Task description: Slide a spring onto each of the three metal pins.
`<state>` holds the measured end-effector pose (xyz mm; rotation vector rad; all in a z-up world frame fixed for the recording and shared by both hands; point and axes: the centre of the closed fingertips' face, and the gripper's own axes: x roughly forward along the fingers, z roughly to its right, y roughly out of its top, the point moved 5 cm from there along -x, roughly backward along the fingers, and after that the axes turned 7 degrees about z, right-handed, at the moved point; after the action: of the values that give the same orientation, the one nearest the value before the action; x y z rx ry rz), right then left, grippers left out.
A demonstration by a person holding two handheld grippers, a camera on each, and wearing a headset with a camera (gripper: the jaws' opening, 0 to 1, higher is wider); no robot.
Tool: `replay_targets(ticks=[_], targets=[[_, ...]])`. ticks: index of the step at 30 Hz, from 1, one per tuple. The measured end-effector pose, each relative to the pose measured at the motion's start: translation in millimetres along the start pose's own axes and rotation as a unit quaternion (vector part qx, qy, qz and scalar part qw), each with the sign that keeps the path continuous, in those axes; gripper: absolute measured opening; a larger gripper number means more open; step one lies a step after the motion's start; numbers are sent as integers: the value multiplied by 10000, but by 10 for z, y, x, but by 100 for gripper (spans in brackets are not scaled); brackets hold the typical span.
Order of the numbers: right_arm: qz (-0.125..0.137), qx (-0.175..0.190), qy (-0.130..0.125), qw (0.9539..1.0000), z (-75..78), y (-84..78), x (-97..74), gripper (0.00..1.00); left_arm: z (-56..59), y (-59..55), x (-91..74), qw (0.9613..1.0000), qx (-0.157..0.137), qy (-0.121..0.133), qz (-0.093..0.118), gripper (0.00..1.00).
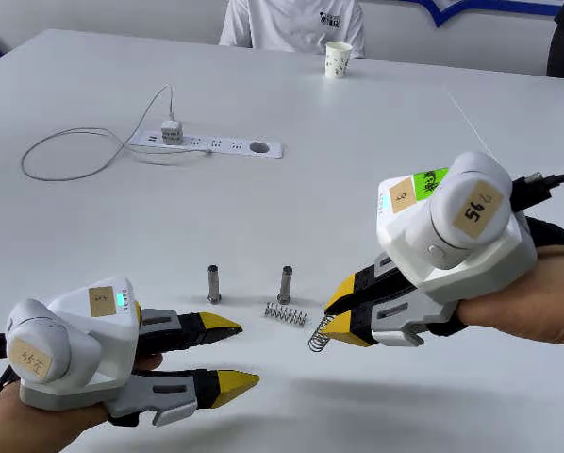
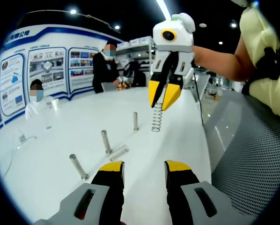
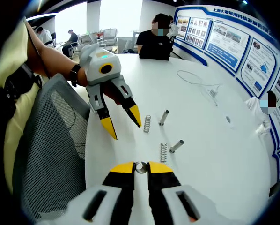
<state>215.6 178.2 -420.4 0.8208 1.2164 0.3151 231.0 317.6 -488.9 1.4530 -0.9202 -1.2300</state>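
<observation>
Two short metal pins (image 1: 213, 283) (image 1: 285, 283) stand upright on the white table (image 1: 291, 208). The left gripper view shows three pins in a row (image 2: 78, 166) (image 2: 106, 141) (image 2: 136, 121). One loose spring (image 1: 286, 314) (image 2: 119, 151) (image 3: 163, 152) lies beside the middle pin. Another spring (image 3: 147, 123) lies by the pin (image 3: 164, 117) nearest my left gripper. My right gripper (image 1: 337, 311) (image 2: 161, 96) (image 3: 140, 165) is shut on a third spring (image 1: 320, 335) (image 2: 157, 117), which hangs from its tips to the table. My left gripper (image 1: 233, 354) (image 2: 144, 166) (image 3: 123, 123) is open, holding nothing, left of the pins.
A white power strip (image 1: 211, 144) with a plugged-in charger and looped cable (image 1: 65, 156) lies further back on the left. A paper cup (image 1: 338, 58) stands at the far edge before a seated person (image 1: 291, 21). A mesh chair (image 3: 55, 136) is beside the table.
</observation>
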Motion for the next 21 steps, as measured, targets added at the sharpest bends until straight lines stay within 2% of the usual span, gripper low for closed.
replay_targets(ticks=[10,21], targets=[[-52,77,-226,9997,159,-52,-165,11,-120,-24,-138,9993,-111,355,17,43],[-197,133,-456,9987,317,-143,-359,11,-140,-53,-250,9979,-223,614,-21,48]])
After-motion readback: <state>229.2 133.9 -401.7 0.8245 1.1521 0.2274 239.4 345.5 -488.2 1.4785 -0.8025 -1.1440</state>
